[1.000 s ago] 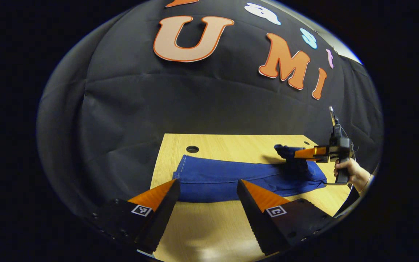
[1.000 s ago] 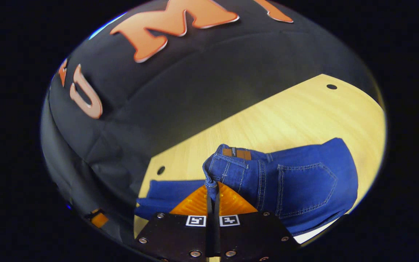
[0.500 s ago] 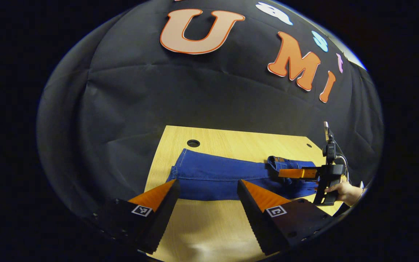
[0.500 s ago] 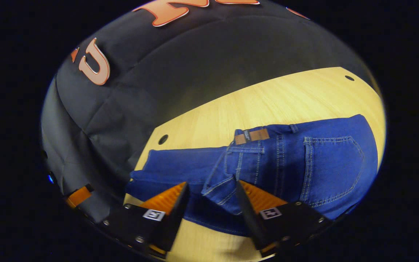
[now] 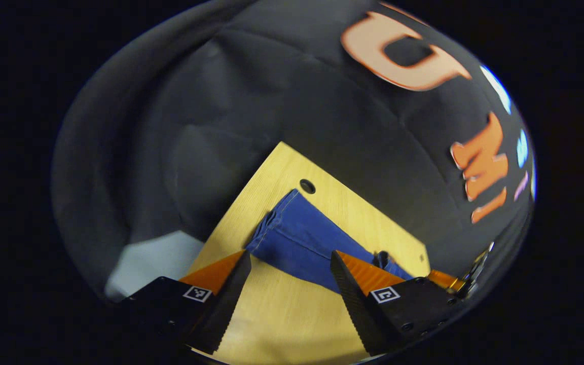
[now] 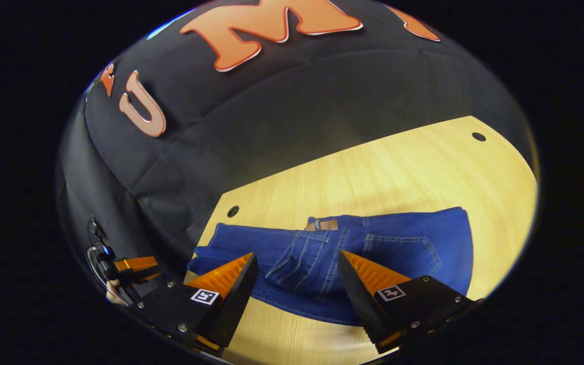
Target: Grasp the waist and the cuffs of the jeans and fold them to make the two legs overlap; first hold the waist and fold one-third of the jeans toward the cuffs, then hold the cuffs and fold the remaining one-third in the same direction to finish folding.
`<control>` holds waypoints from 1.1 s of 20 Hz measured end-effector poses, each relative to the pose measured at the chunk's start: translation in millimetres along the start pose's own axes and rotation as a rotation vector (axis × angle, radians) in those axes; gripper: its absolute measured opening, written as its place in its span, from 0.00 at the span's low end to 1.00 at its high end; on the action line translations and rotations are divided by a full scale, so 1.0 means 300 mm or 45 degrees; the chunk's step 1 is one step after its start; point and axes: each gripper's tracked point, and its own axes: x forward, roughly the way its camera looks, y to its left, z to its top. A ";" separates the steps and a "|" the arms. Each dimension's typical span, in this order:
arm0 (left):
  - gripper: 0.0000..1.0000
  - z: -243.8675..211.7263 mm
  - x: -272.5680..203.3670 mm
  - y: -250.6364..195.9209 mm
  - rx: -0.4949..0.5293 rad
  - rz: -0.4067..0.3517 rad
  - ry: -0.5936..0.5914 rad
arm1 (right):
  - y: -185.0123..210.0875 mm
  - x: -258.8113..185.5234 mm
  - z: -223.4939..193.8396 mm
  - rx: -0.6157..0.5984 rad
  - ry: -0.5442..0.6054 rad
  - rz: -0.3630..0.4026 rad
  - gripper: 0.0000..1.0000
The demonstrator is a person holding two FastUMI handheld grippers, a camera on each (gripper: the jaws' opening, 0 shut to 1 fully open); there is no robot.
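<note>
Since a second ago the right gripper (image 6: 292, 284) has let go of the waistband: its fingers, then pressed together on the denim, now stand spread and lifted back, with nothing between them. The waist end that hung raised from them lies flat, folded over the legs. The left gripper (image 5: 288, 276) has rolled, so that the table (image 5: 292, 324) runs tilted in the left gripper view; its fingers stand spread as before, holding nothing.

In the right gripper view, bare wood lies nearest, at 6 o'clock under the fingers. Just beyond, the jeans (image 6: 332, 258) lie flat across the table, the folded waist with its pocket and leather patch (image 6: 322, 224) at centre and toward 3 o'clock, the legs reaching toward 9 o'clock. Beyond them a wide band of open table runs to the far edge, a hole (image 6: 233, 211) near the 10 o'clock corner, another (image 6: 478, 136) near 2 o'clock.

In the left gripper view, open wood lies between the fingers; the cuffs (image 5: 271, 228) lie beyond at 12 o'clock, short of the table's edge, a hole (image 5: 307, 186) just past them.
</note>
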 end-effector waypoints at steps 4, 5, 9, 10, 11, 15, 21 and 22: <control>0.98 -0.030 0.035 -0.003 -0.420 0.017 0.034 | -0.061 -0.052 0.028 0.065 -0.004 -0.001 0.97; 0.98 -0.034 0.033 -0.011 -0.437 0.034 0.044 | -0.081 -0.063 0.030 0.066 0.000 -0.013 0.97; 0.98 -0.019 0.119 -0.002 -0.422 0.044 0.023 | -0.171 -0.098 0.024 0.090 0.021 -0.079 0.97; 0.98 -0.010 0.165 -0.001 -0.423 0.038 0.022 | -0.193 -0.108 0.024 0.102 0.018 -0.093 0.97; 0.97 -0.015 0.205 -0.016 -0.439 0.016 0.030 | -0.215 -0.120 0.026 0.112 0.006 -0.113 0.97; 0.96 0.031 0.307 -0.060 -0.500 -0.046 -0.038 | -0.282 -0.180 0.031 0.152 -0.025 -0.171 0.97; 0.90 0.055 0.472 -0.171 -0.581 -0.064 -0.081 | -0.355 -0.248 0.026 0.225 -0.053 -0.233 0.97; 0.75 0.041 0.519 -0.172 -0.541 -0.034 -0.064 | -0.356 -0.254 0.023 0.237 -0.057 -0.241 0.98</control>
